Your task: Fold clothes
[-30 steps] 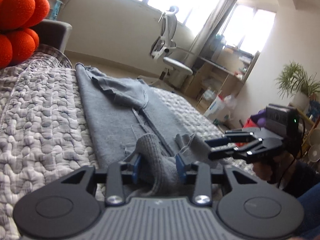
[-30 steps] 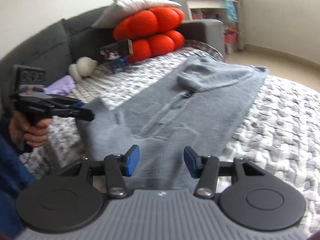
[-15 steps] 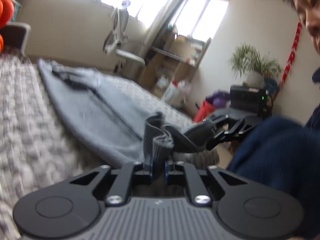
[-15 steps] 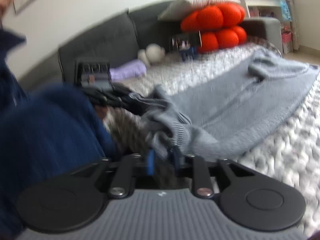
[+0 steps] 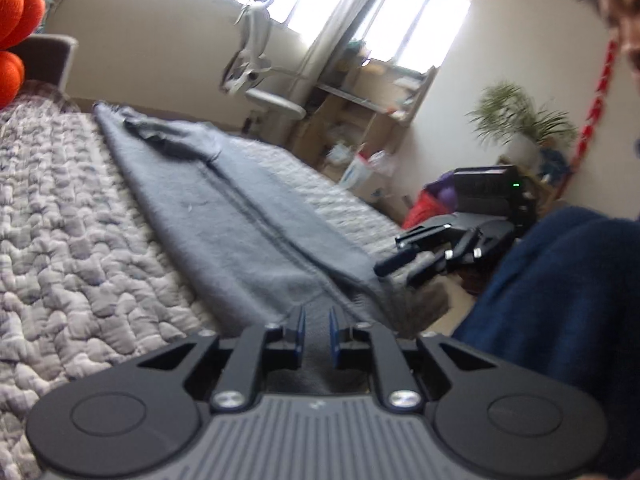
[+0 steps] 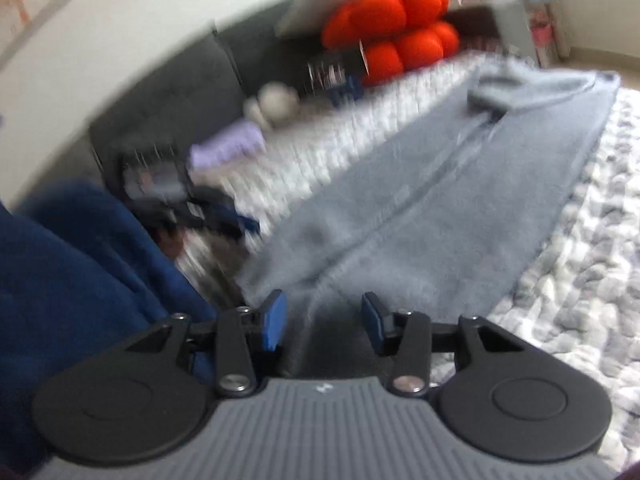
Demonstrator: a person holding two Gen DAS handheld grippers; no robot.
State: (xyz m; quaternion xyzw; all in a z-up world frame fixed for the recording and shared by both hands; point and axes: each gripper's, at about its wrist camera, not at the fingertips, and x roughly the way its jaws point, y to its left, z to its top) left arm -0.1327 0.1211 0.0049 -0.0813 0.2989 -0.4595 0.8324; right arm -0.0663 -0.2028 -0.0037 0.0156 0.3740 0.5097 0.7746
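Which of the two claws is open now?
The right claw: its blue pads stand wide apart. The left claw pinches the grey garment.

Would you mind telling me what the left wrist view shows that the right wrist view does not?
Only the left wrist view shows the office chair, potted plant and windows. Only the right wrist view shows the grey sofa back and lilac cloth. Both show the grey garment on the quilted cover, the orange cushion and a blue sleeve.
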